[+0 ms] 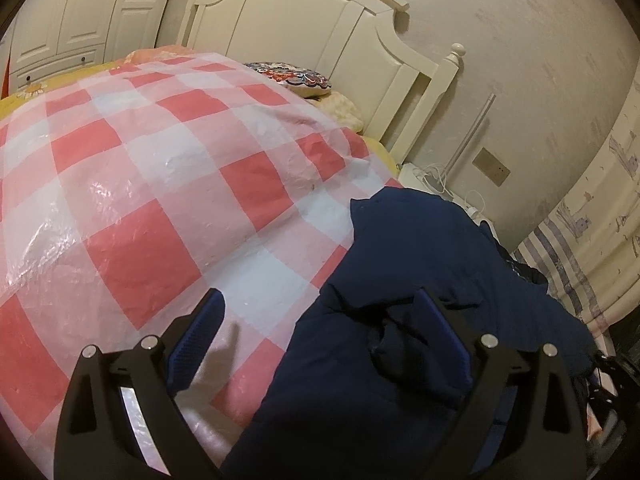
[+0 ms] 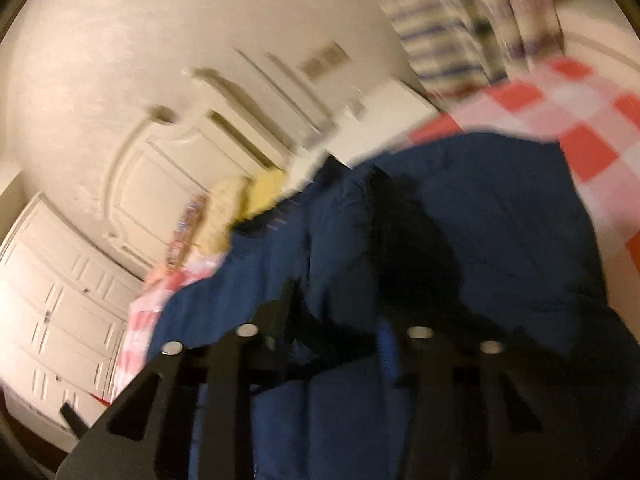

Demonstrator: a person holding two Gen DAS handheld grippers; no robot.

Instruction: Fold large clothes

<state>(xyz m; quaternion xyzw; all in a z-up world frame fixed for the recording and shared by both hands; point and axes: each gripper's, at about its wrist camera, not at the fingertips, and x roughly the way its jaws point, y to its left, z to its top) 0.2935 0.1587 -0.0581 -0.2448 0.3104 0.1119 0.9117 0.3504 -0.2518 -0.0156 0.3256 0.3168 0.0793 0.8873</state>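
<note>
The bed [image 1: 120, 184], spread with a pink-checked plastic sheet [image 1: 168, 168], carries the navy garment [image 1: 420, 264] bunched at its near right edge, part of it draping off the side. The left gripper [image 1: 320, 312] hangs with its fingers spread wide, one over the sheet and one over a rumpled fold, holding nothing. In the blurred right view the right gripper [image 2: 336, 320] seems closed on navy cloth, though I cannot tell for sure; the garment probably wants spreading flat toward the far left before any fold.
</note>
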